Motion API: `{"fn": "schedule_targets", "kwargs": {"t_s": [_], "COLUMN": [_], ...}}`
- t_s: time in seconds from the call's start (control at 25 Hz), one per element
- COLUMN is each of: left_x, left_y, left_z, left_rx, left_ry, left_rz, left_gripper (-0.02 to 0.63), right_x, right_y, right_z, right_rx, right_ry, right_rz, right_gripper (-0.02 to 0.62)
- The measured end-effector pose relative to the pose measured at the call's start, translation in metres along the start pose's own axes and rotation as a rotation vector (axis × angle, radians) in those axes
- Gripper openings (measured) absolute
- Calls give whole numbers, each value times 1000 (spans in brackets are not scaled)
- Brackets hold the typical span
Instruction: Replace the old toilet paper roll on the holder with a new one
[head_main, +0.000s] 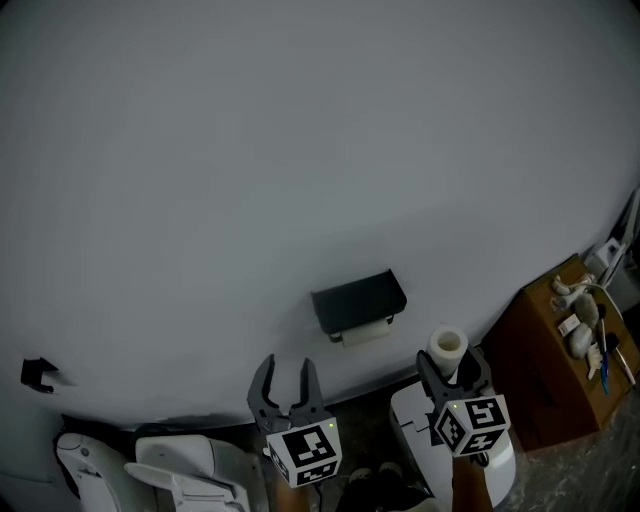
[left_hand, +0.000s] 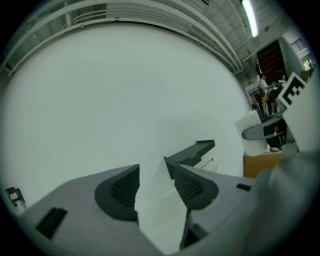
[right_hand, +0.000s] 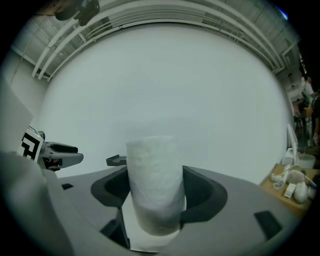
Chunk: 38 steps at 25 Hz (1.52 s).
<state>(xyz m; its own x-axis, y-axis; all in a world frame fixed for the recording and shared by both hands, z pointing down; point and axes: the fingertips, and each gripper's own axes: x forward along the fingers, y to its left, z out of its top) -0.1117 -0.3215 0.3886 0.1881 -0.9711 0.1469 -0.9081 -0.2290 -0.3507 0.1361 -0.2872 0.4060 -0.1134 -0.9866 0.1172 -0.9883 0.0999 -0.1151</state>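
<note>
So here's where my rig is at. The right gripper (head_main: 452, 368) has its fingers clamped on the new roll (head_main: 447, 348), one finger on each side, and the roll stands upright with its hollow core facing up. In the right gripper view the roll (right_hand: 152, 165) fills the gap between the fingers of that gripper (right_hand: 152, 187), squeezed in a bit at the middle.

The left gripper (head_main: 287, 370) has its fingers spread apart with nothing between them; in the left gripper view I only get bare wall (left_hand: 125, 90) through the gap (left_hand: 152, 175).

The holder (head_main: 358, 302) is a black box mounted on the wall (head_main: 300, 150), farther away than both grippers and sitting between them left to right. The old roll (head_main: 365, 333) hangs right under it, pale and thin. Neither gripper touches the holder. From the left gripper view the holder (left_hand: 192, 152) is just right of the fingers, and from the right gripper view it's a small dark shape (right_hand: 116, 160) left of the roll.

Other stuff: a toilet (head_main: 180, 465) near left, and a brown cabinet (head_main: 545, 365) on the right with small pale things on top that I can't make out.
</note>
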Motion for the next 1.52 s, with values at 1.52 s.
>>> {"fn": "schedule_targets", "kwargs": {"t_s": [1.52], "left_x": [78], "left_y": [-142], "left_z": [-33], "left_rx": [1154], "left_ry": [176], "left_rz": [-67], "left_gripper": [201], "right_x": [-11], "right_y": [-68], "right_z": [-24], "right_rx": [6], "right_ry": [62], "right_rz": [-115], "right_gripper": [316]}}
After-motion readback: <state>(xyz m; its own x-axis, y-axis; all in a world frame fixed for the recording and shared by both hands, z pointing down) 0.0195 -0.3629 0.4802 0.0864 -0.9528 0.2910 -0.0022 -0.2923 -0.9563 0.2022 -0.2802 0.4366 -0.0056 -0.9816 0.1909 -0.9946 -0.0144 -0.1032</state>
